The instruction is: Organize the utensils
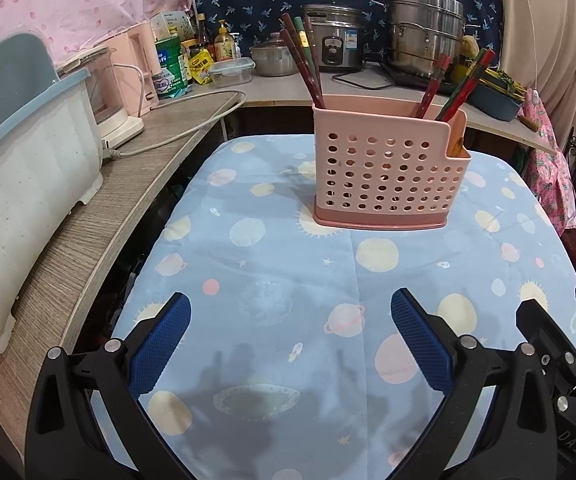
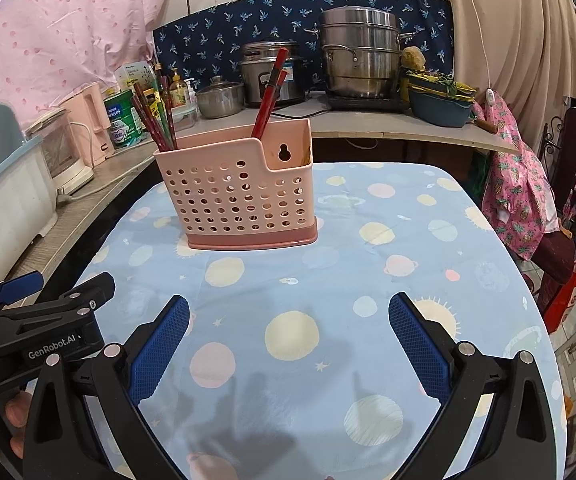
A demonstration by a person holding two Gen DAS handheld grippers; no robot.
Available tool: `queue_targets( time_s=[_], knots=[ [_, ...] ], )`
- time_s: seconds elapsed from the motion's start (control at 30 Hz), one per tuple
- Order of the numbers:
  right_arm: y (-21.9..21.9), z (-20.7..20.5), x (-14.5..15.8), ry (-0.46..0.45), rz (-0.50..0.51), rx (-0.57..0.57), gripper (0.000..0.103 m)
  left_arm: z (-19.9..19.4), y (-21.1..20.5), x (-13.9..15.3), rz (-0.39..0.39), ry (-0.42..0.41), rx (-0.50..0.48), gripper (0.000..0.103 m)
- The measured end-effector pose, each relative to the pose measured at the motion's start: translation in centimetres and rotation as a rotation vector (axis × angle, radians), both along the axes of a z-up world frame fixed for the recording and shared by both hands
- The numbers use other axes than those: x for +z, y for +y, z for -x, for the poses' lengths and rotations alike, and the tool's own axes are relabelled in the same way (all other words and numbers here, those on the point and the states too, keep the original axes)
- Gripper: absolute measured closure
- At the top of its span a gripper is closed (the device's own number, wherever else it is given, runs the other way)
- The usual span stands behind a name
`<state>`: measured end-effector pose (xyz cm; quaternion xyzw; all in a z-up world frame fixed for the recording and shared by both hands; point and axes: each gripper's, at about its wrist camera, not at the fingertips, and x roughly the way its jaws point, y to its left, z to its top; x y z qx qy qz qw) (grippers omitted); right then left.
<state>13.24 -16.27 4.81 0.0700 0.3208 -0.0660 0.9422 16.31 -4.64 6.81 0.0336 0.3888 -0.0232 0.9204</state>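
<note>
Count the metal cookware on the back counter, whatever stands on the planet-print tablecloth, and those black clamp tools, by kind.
Rice cooker: 1
Stacked steel steamer pot: 1
Small lidded pot: 1
Pink utensil holder: 1
Grippers: 2 (left gripper, right gripper)
Total: 6

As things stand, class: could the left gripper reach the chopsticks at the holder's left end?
Probably yes. The left gripper is open, only bare tablecloth lies before the pink holder, and those chopsticks stick out above its rim.
</note>
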Motion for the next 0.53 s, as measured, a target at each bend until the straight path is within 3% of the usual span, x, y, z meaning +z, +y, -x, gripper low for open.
queue_targets(
  time_s=[0.53],
  knots=[
    [-0.3,-1.1,0.6,-0.009,0.000,0.006,0.007,-0.9,-0.8,0.9,0.001,-0.026,-0.013,0.007]
  ],
)
